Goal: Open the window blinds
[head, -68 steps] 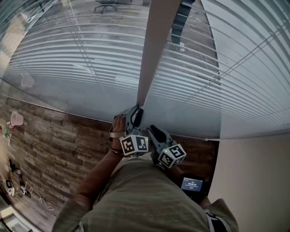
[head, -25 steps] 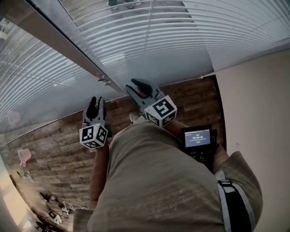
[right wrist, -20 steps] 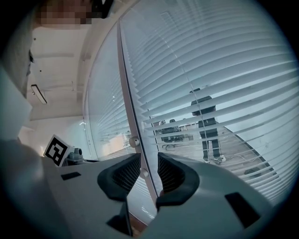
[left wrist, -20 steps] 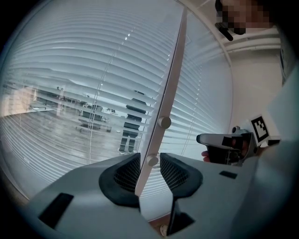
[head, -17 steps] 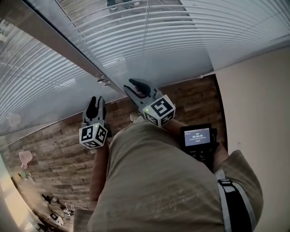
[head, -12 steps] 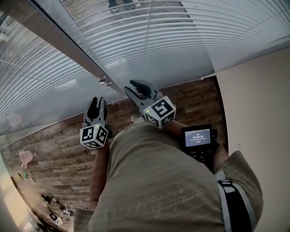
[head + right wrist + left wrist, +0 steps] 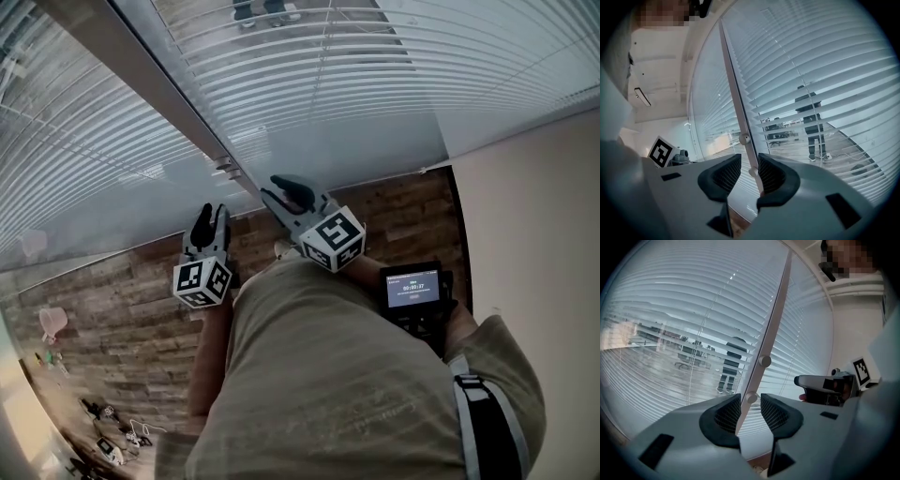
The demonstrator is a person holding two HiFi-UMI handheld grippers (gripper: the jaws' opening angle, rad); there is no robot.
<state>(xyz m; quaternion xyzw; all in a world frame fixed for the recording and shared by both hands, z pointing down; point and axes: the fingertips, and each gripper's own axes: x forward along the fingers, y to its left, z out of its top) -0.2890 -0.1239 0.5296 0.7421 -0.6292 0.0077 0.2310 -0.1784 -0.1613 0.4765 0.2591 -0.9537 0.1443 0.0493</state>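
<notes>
White slatted blinds hang behind the glass on both sides of a pale upright frame post. Low on the post sit two small round knobs. In the head view my left gripper and right gripper are held side by side above the floor, both pointing at the foot of the post. The left gripper is open with nothing between its pads, and the post shows beyond the gap. The right gripper is open too, with the post and a knob beyond it, untouched.
A beige wall closes the right side. Wood-plank floor runs along the glass, with small items and cables at lower left. A handheld screen device hangs at the person's waist. A person stands beyond the glass.
Since the earliest frame the view has swung and the grippers have come apart from their close pairing at the post. Over the last second they have barely shifted, and both have stayed open.
</notes>
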